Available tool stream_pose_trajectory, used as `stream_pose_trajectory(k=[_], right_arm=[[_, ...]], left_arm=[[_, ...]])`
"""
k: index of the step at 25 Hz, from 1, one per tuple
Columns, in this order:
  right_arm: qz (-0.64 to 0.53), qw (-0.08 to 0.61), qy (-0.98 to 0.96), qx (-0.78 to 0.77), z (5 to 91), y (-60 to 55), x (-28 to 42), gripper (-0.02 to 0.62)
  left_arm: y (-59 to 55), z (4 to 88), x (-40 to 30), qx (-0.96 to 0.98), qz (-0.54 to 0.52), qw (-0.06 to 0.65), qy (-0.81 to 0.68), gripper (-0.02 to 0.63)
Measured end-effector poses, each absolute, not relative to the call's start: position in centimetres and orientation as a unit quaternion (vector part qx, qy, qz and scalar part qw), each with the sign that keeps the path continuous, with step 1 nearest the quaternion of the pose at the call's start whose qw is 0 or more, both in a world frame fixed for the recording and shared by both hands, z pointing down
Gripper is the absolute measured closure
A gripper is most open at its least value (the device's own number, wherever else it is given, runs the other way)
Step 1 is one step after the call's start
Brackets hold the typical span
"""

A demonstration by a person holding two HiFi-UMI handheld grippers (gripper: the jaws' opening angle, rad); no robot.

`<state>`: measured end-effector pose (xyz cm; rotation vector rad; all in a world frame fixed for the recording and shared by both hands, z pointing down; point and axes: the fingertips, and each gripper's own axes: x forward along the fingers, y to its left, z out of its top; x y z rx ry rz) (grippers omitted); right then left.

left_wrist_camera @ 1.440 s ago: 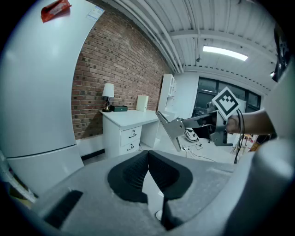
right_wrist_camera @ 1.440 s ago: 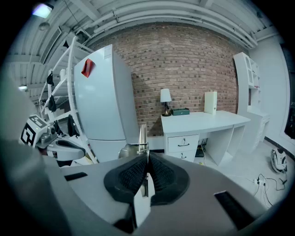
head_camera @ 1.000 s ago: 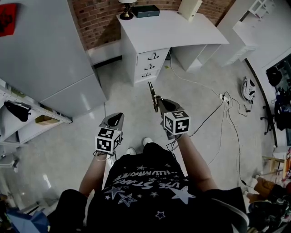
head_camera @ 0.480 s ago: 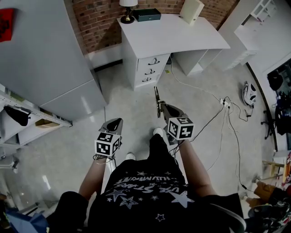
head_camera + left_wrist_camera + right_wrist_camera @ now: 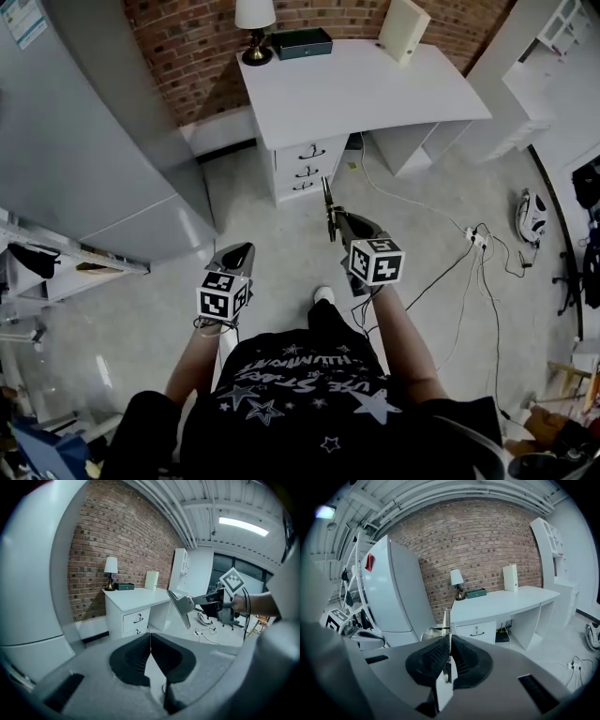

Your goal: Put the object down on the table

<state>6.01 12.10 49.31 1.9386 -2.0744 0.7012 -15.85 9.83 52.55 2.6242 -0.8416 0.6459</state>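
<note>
My right gripper [image 5: 339, 223] is shut on a flat metal tool [image 5: 326, 202] whose thin blade sticks out forward, over the floor. In the right gripper view the blade [image 5: 446, 620] stands edge-on between the shut pads. The left gripper view shows the tool [image 5: 180, 609] as a broad silver blade on a short stem. My left gripper [image 5: 236, 253] is shut with nothing in it, its pads [image 5: 140, 653] pressed together. The white table [image 5: 375, 89], a desk with drawers, stands ahead against the brick wall, a short way beyond both grippers.
On the desk's back edge stand a lamp [image 5: 253, 28], a dark green box [image 5: 301, 43] and an upright white box [image 5: 404, 30]. A tall grey fridge [image 5: 84, 141] is on the left. Cables and a power strip [image 5: 476, 239] lie on the floor at the right.
The person has walked forward, so the desk is nearer and lower in the head view. Both grippers keep their pose, and the tool stays held in the right one.
</note>
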Motion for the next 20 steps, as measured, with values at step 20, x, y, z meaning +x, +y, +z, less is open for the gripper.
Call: stream_pose_trajectory(k=[20], right_arm=[[0.248, 0.116, -0.742, 0.612, 50.1, 1.5, 23.5, 0.581]], left_arm=[[0.9, 51.2, -0.2, 0.888, 0.231, 0.154, -0.366, 0.586]])
